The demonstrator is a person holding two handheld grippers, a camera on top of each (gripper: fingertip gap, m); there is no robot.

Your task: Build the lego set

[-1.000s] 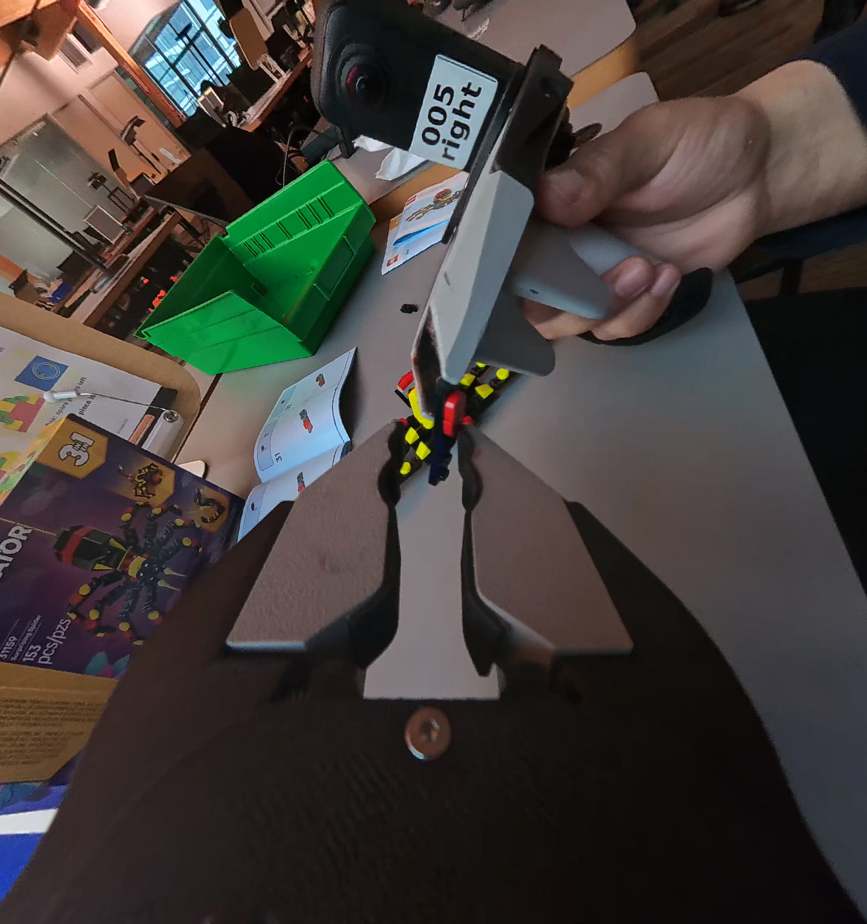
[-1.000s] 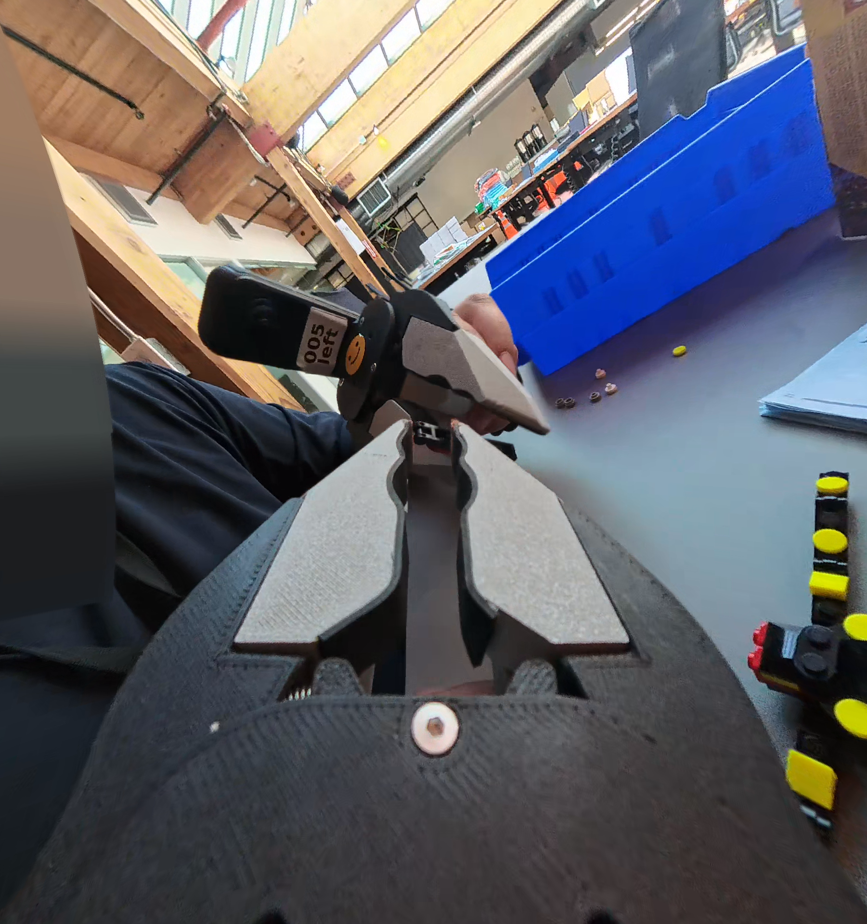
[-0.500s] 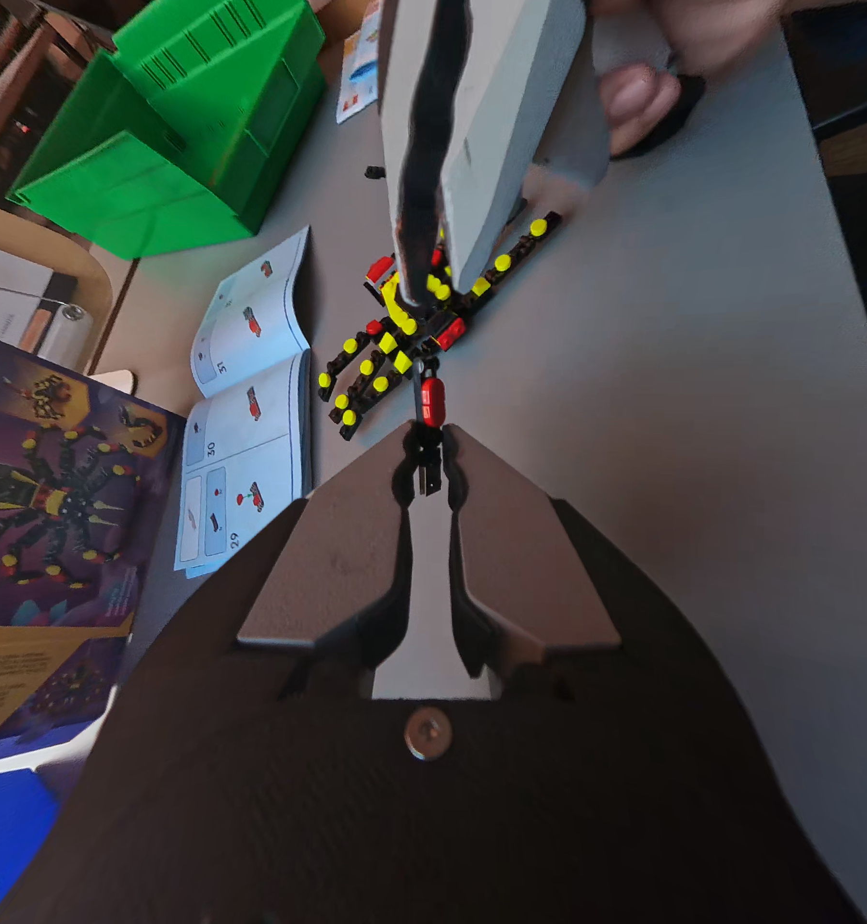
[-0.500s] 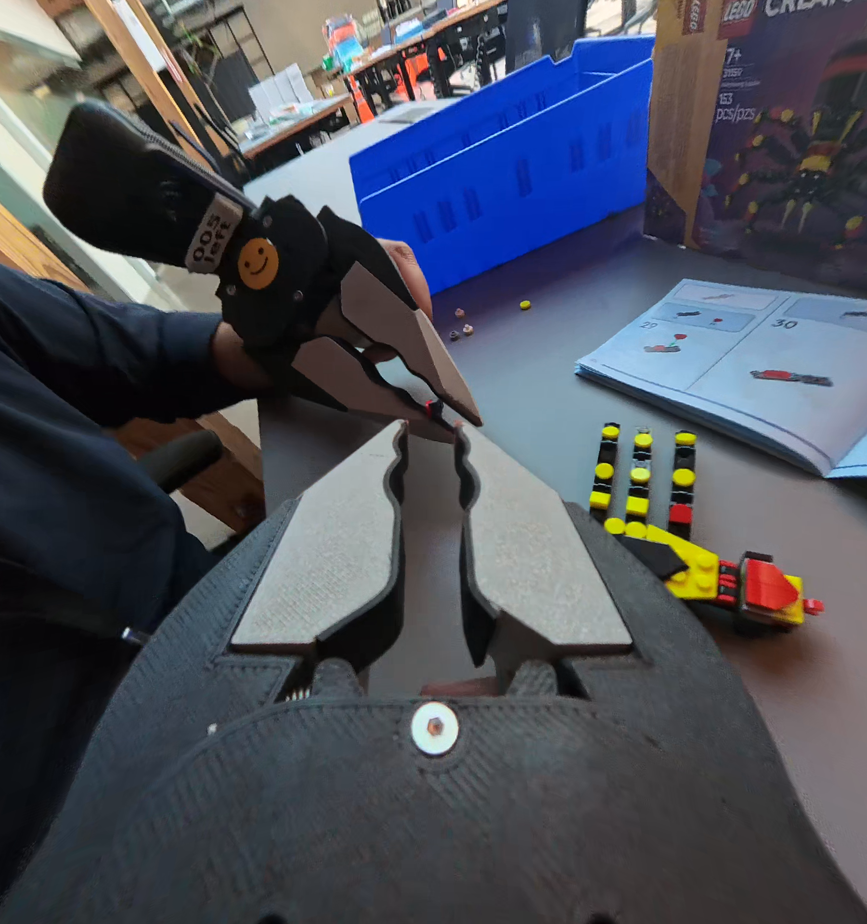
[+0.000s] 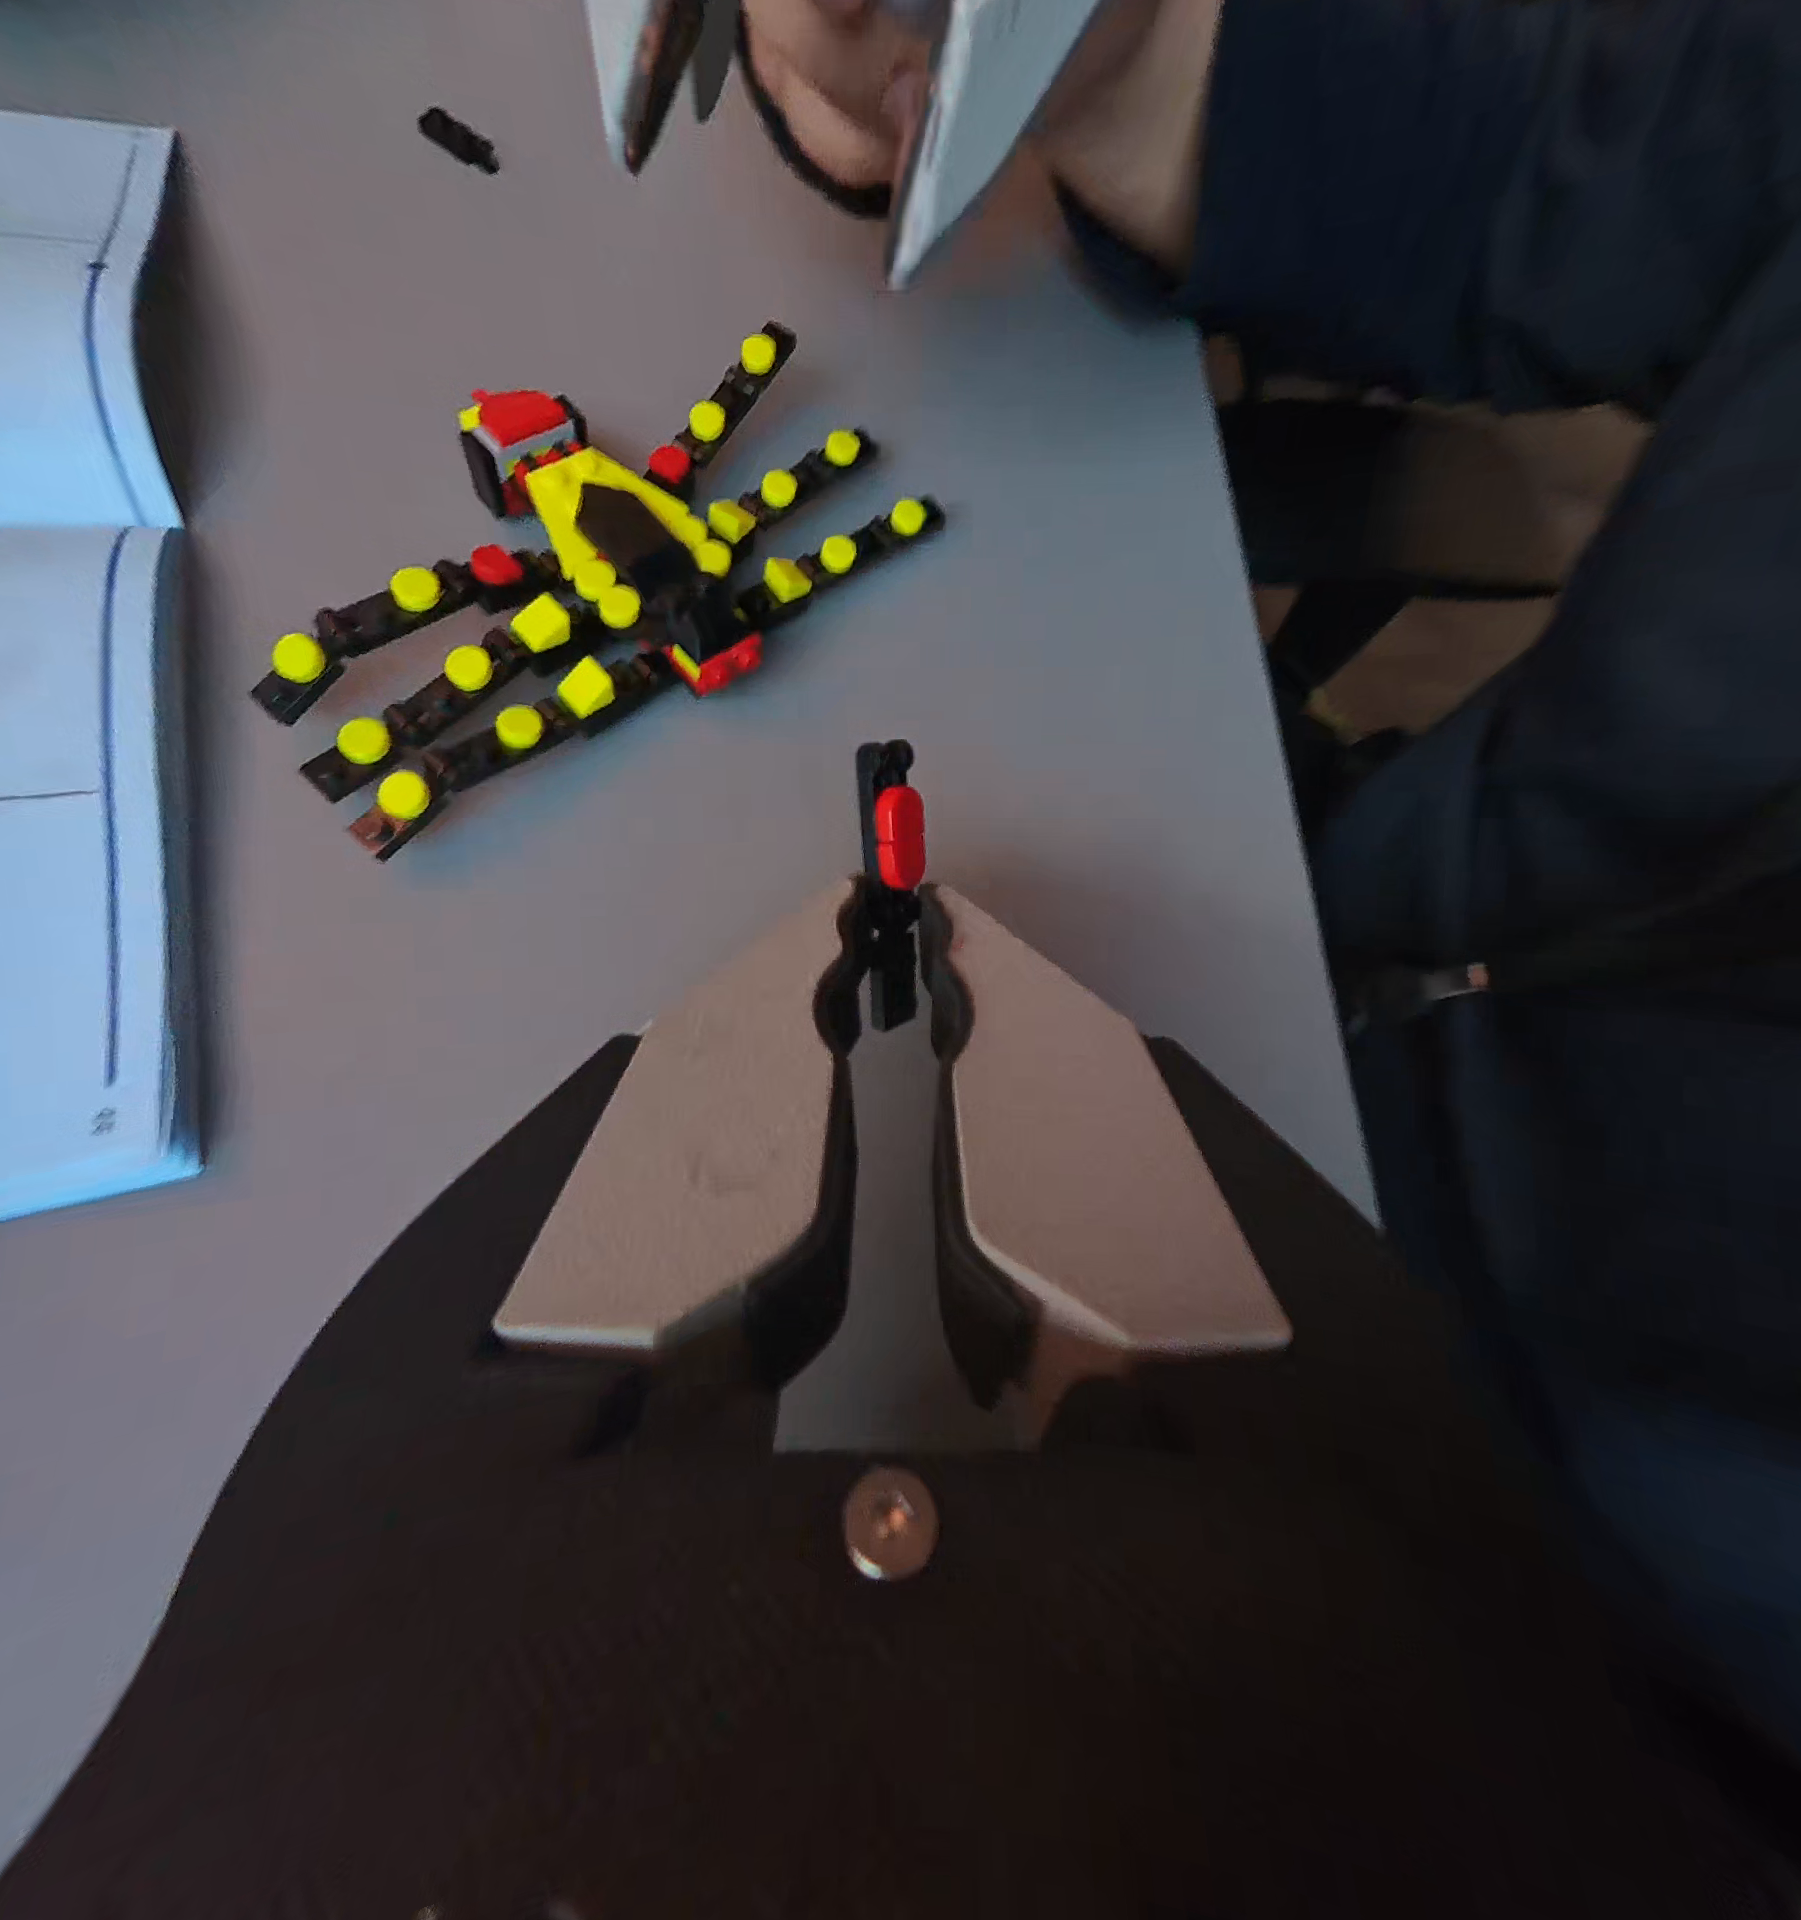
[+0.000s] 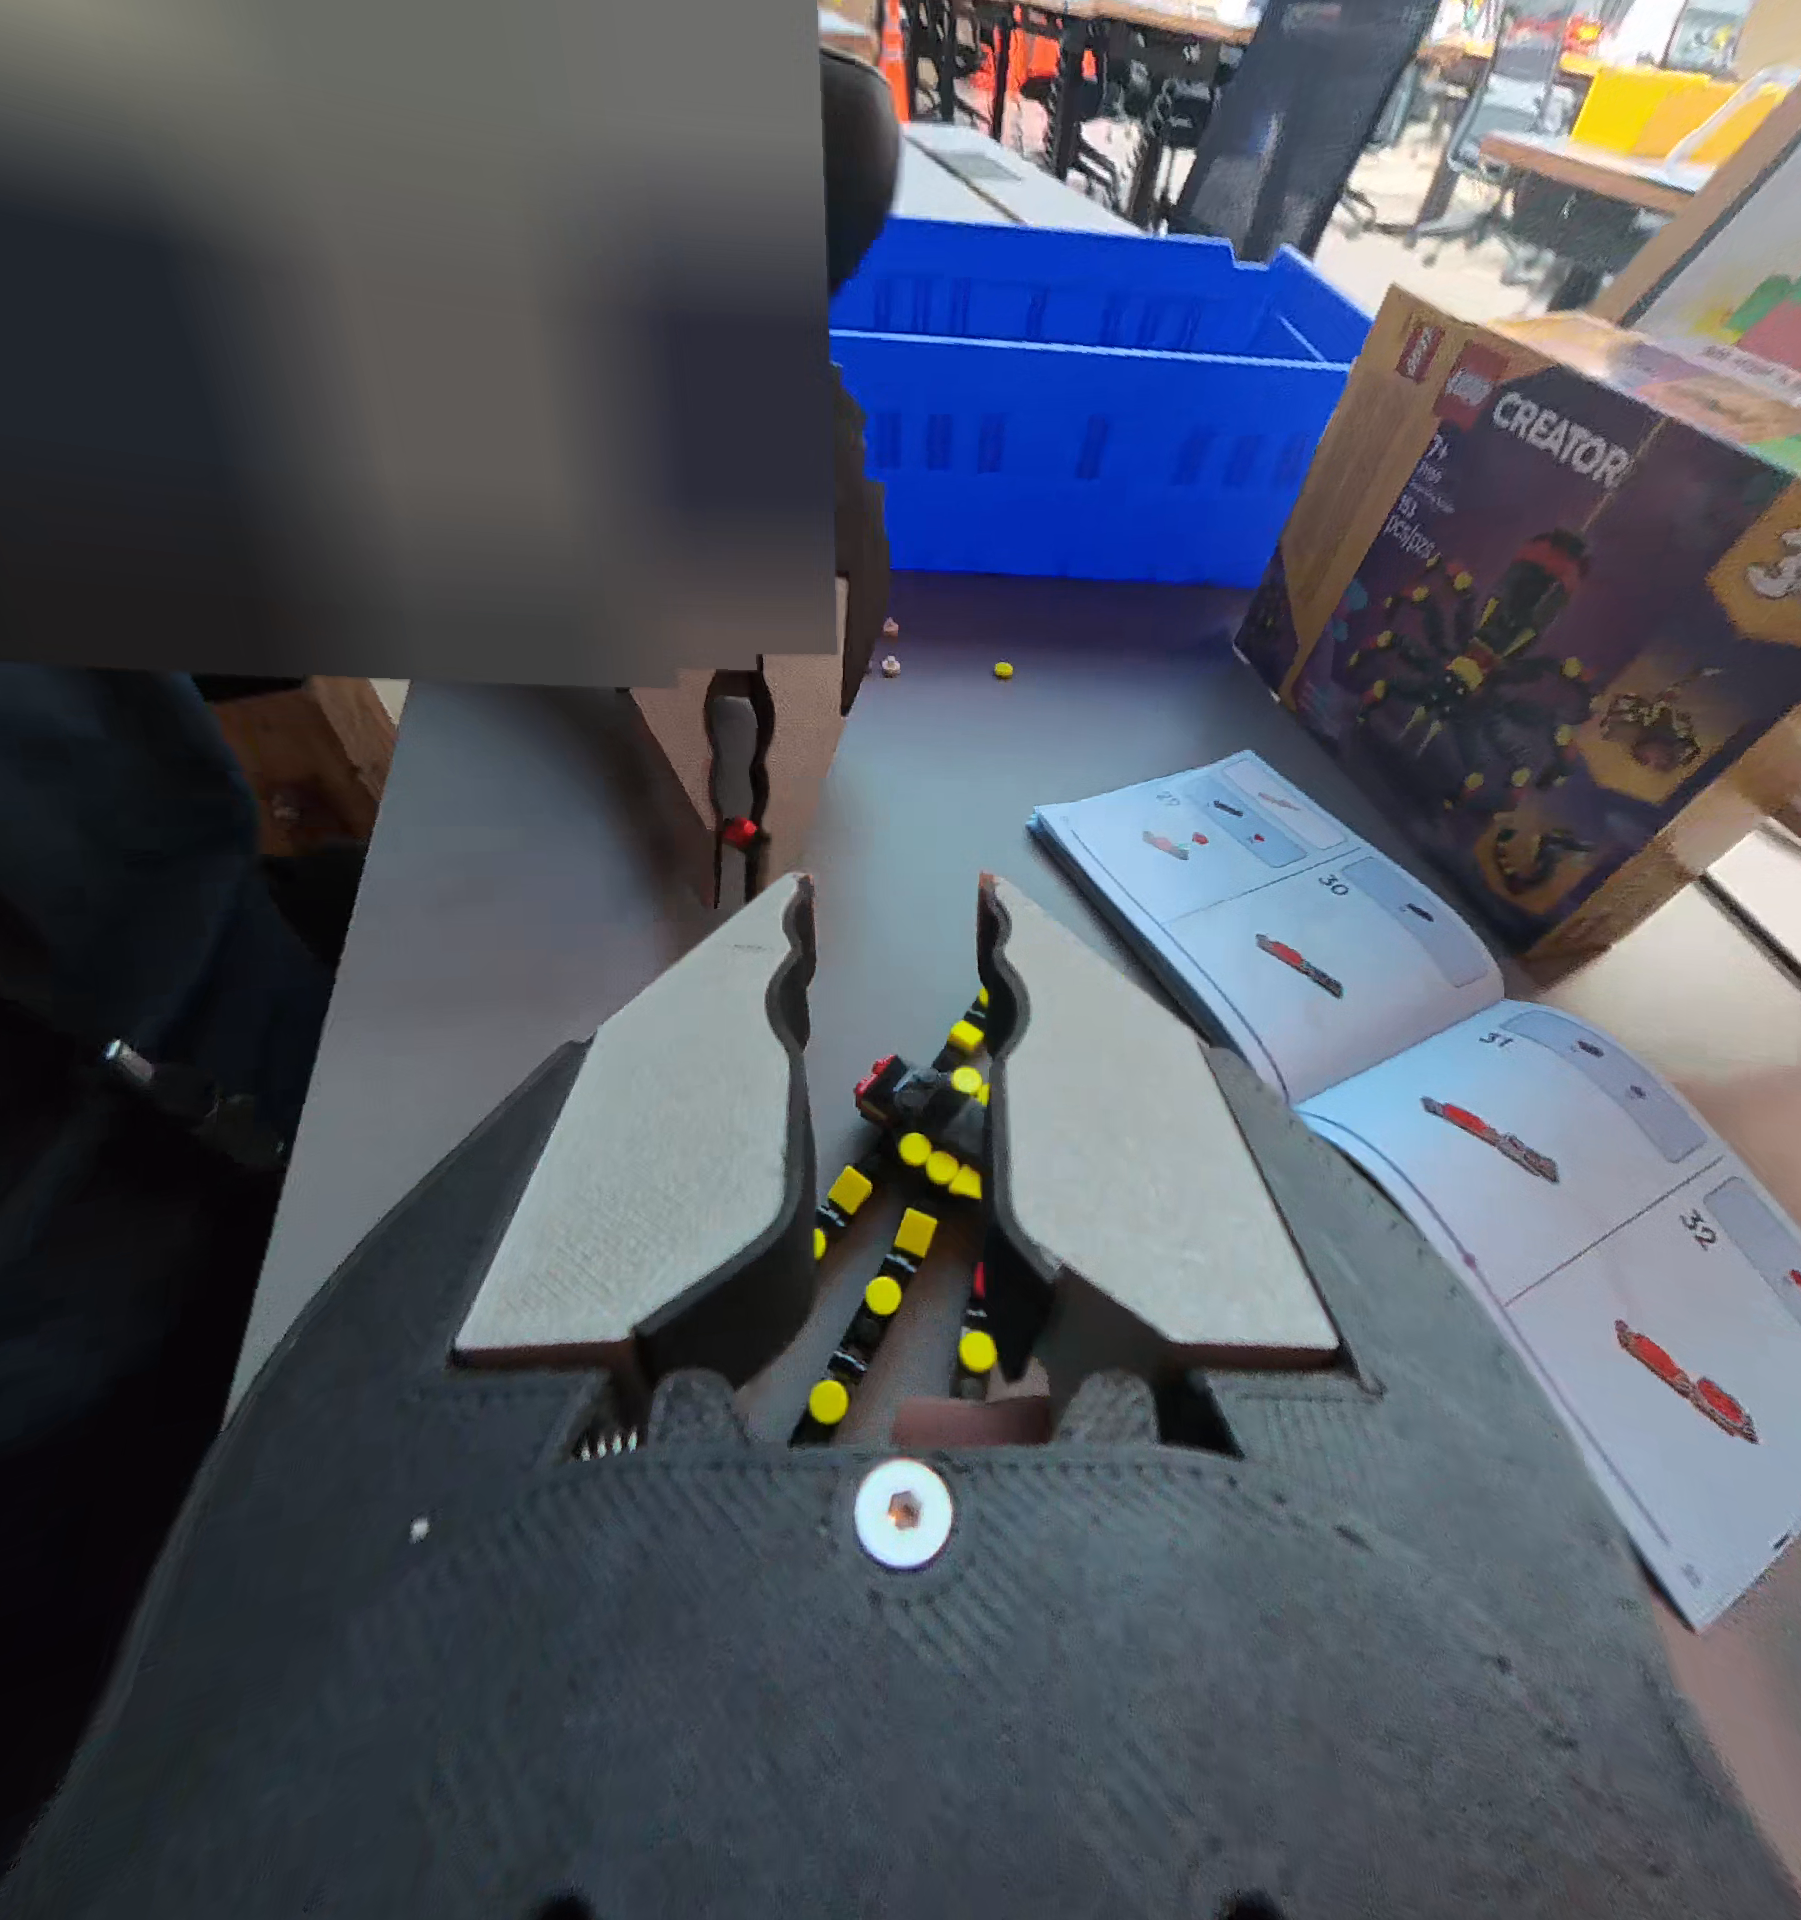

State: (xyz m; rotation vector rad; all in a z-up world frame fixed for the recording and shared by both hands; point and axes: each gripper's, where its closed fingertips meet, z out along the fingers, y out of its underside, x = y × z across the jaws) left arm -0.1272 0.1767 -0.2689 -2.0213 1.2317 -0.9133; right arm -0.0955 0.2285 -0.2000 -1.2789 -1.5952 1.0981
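Observation:
The black, yellow and red lego spider (image 5: 605, 561) lies flat on the grey table (image 5: 1031, 623). My left gripper (image 5: 888, 899) is shut on a thin black leg piece with a red rounded tile (image 5: 898, 842), held upright to the right of the spider and apart from it. My right gripper (image 6: 896, 899) is open and empty, hovering over the spider (image 6: 917, 1164), which shows between its fingers. The right gripper's fingers (image 5: 657, 94) show at the top of the left wrist view. The left gripper (image 6: 735, 790) with the red tile shows beyond the right one.
An open instruction booklet (image 5: 34, 644) (image 6: 1395, 1091) lies beside the spider. The lego box (image 6: 1561, 582) and a blue bin (image 6: 1083, 416) stand behind it. A small black piece (image 5: 457, 138) and several tiny loose pieces (image 6: 1002, 670) lie on the table. The table edge (image 5: 1260, 644) and the person's dark clothing are close by.
My left gripper has drawn back from the spider with the leg piece in it. My right gripper has opened wider and swung over the spider.

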